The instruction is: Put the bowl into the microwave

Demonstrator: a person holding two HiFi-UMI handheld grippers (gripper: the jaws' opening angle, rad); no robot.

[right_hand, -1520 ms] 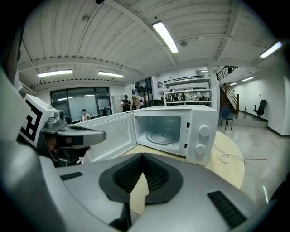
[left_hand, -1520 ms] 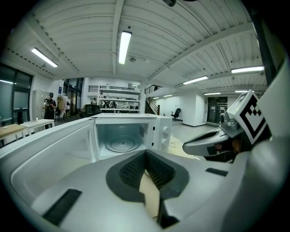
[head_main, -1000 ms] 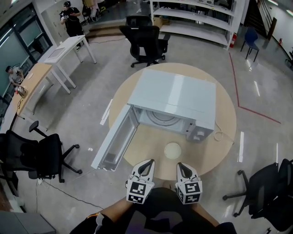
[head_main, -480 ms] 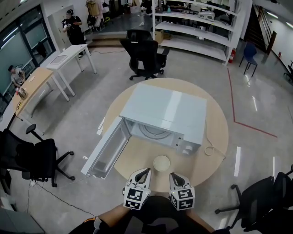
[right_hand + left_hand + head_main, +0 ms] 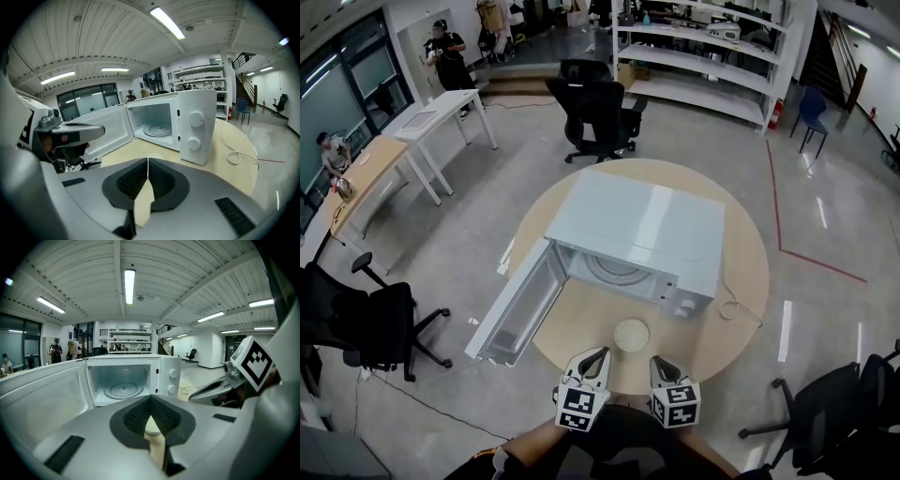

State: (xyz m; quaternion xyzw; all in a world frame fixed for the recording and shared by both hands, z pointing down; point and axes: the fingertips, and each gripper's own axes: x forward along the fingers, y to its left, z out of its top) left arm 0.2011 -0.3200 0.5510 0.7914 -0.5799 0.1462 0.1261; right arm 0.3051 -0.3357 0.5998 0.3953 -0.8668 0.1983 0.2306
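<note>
The left claw and the right claw hang side by side at the near rim of the round pale-wood table. Each has its jaws pressed together at the tips, with nothing pinched. Just ahead of both tips, a little nearer the right one, the shallow cream round bowl sits untouched on the tabletop. Beyond it stands the white boxy microwave, its cavity facing the claws. Its white hinged door is swung wide, ahead and left of the left claw.

Jaws arriving closed would likely shove the bowl forward rather than take it, so they must spread first. The low rim offers little to bite, and a shallow pinch could let the bowl tip. A wide leftward swing could knock the door.

The head view gives the layout, but only the gripper views show the tips meeting. The left gripper view looks into the cavity at the glass turntable, which looks bare. The right gripper view shows the two round dials and the looped white cord ahead-right.
</note>
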